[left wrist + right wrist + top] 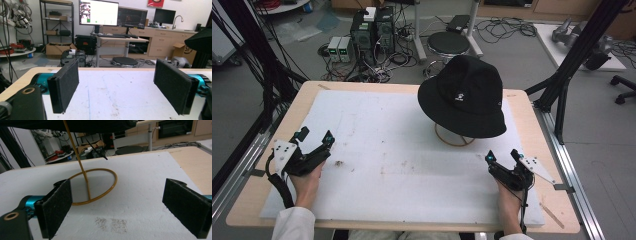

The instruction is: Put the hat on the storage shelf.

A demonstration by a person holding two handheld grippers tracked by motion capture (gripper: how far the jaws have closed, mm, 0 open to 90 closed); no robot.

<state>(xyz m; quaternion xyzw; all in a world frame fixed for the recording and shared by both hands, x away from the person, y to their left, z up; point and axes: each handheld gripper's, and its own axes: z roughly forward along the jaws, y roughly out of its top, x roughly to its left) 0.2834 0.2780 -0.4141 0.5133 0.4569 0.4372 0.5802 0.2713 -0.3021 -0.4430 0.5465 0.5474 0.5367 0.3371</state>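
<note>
So that's one black bucket hat point(465, 97), one gold wire stand point(93, 186) under it just ahead of the right gripper point(502, 156), two grippers total counting the left gripper point(316, 136), one white mat point(377, 150).

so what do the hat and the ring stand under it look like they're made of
The hat looks like matte black fabric, soft and unshiny, possibly cotton. The ring stand looks like thin metal wire or rod with a glossy golden-yellow finish; its smooth sheen suggests a coating, though plastic can't be excluded.

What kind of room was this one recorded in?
Most likely a lab or workshop: monitors on a desk, computer boxes with cables across the floor, and a black frame around the table.
</note>
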